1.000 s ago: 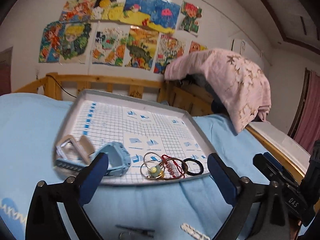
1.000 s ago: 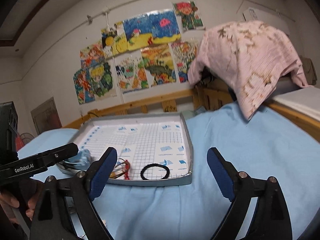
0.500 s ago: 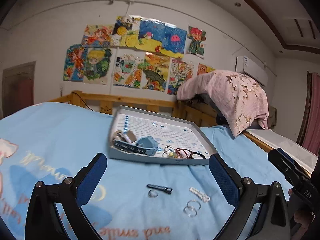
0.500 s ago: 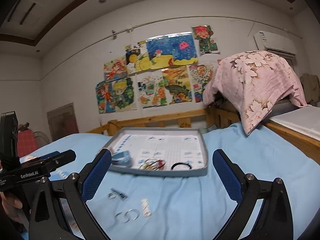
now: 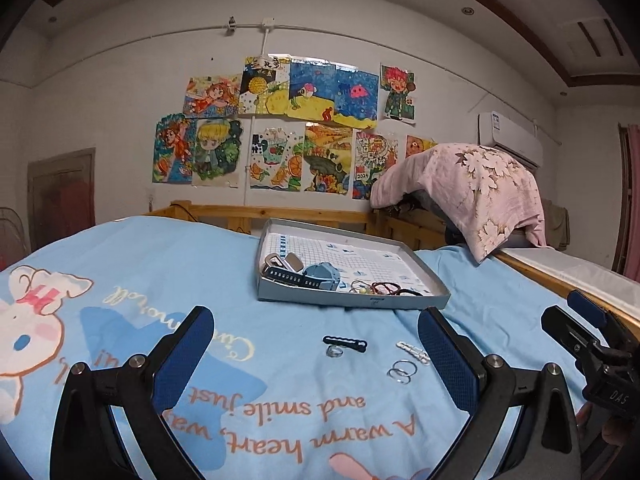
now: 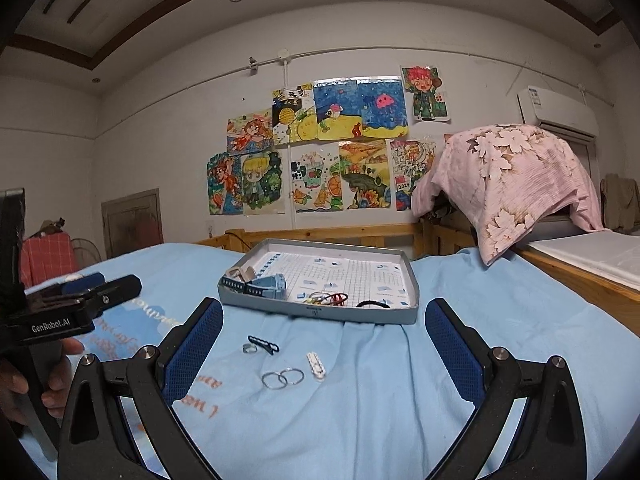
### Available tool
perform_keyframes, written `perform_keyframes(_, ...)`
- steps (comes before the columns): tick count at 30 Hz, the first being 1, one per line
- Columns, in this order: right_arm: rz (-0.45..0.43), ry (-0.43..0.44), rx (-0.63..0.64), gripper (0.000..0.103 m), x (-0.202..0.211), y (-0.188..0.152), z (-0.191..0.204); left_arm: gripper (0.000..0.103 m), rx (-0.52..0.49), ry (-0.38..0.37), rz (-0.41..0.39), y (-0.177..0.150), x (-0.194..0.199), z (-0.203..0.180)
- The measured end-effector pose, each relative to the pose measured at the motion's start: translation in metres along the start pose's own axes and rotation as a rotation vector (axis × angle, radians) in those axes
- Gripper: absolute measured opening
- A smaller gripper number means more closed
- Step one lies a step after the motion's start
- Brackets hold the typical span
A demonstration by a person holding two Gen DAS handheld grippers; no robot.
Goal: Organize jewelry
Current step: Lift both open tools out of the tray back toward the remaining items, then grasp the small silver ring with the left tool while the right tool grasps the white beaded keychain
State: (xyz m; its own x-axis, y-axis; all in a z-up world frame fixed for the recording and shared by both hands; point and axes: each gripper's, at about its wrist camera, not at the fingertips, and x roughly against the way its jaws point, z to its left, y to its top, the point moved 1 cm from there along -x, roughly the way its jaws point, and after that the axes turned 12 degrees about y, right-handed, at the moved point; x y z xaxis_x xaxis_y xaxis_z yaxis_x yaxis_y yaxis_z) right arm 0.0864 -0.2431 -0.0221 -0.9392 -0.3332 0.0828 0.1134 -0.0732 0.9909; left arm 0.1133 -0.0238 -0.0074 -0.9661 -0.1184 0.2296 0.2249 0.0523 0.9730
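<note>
Both grippers have pulled back from the grey tray (image 6: pixel 412 300) on the blue bedsheet (image 6: pixel 460 360) — left gripper (image 5: pixel 316 356) and right gripper (image 6: pixel 324 344) gape empty, the right's jaws having just widened. Watches (image 6: pixel 256 282), bangles, a hair tie already lie inside; before it remain a black clip (image 6: pixel 264 345), paired rings (image 6: pixel 283 378), what looks like a white clip (image 6: pixel 316 366) — roughly half sorted.

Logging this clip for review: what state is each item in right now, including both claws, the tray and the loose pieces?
Left claw: open, empty.
Right claw: open, empty.
Tray: lidless, on the blue sheet.
Blue watch: lying in the tray.
Black hair tie: flat in the tray.
Black clip: loose on the sheet.
Two linked rings: loose on the sheet.
White clip: loose on the sheet.
</note>
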Motion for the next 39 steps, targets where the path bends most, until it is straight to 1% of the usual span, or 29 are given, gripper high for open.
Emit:
perform_keyframes(7,0.029,-0.014,-0.004,0.1,0.003,-0.013,-0.002,0.103,-0.004,0.007,0.028,-0.012,-0.001,0.001)
perform_keyframes(20,0.11,-0.027,-0.023,0.1,-0.016,-0.024,-0.009,0.103,0.038,0.007,0.084,-0.018,-0.011,0.01)
perform_keyframes(26,0.136,-0.025,-0.037,0.1,-0.022,-0.023,-0.012,0.103,0.043,0.004,0.115,-0.017,-0.017,0.012)
perform_keyframes(28,0.147,-0.019,-0.044,0.1,-0.025,-0.022,-0.013,0.103,0.037,0.011,0.131,-0.016,-0.021,0.012)
perform_keyframes(30,0.156,-0.011,-0.051,0.1,-0.028,-0.022,-0.013,0.103,0.033,0.042,0.157,-0.014,-0.028,0.013)
perform_keyframes(35,0.17,0.004,-0.076,0.1,-0.035,-0.018,-0.018,0.103,0.073,0.054,0.22,-0.012,-0.049,0.026)
perform_keyframes(39,0.187,0.021,-0.072,0.1,-0.048,-0.011,-0.023,0.103,0.058,0.056,0.229,-0.008,-0.061,0.026)
